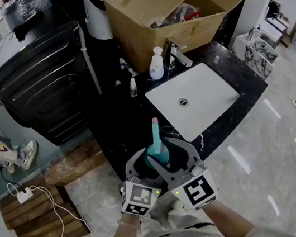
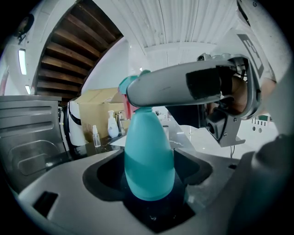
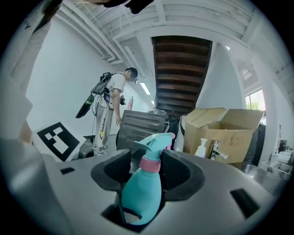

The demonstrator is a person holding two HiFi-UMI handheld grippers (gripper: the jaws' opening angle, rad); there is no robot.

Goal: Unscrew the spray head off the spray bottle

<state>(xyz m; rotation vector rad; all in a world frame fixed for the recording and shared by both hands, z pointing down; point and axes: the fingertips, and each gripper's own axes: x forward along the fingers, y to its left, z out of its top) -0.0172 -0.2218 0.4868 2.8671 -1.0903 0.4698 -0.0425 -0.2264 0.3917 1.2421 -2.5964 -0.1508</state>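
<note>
A teal spray bottle [image 1: 157, 148] with a pink collar [image 3: 150, 164] and a teal spray head [image 3: 155, 141] is held upright in the air in front of me, above the floor. My left gripper [image 1: 147, 166] is shut on the bottle's wide body [image 2: 149, 156], with a pad pressed against each side. My right gripper [image 1: 175, 158] reaches in from the right. Its jaws are shut round the pink collar just below the spray head, and one of its fingers [image 2: 179, 85] crosses over the bottle's top. The bottle's base is hidden inside the jaws.
Beyond the bottle a black counter [image 1: 245, 92] holds a white sink [image 1: 204, 85], a faucet [image 1: 178, 56], a white pump bottle [image 1: 156, 65] and a small bottle [image 1: 133, 87]. An open cardboard box [image 1: 162, 5] stands behind. At the left are a black cabinet [image 1: 44, 76] and a person [image 3: 110, 110].
</note>
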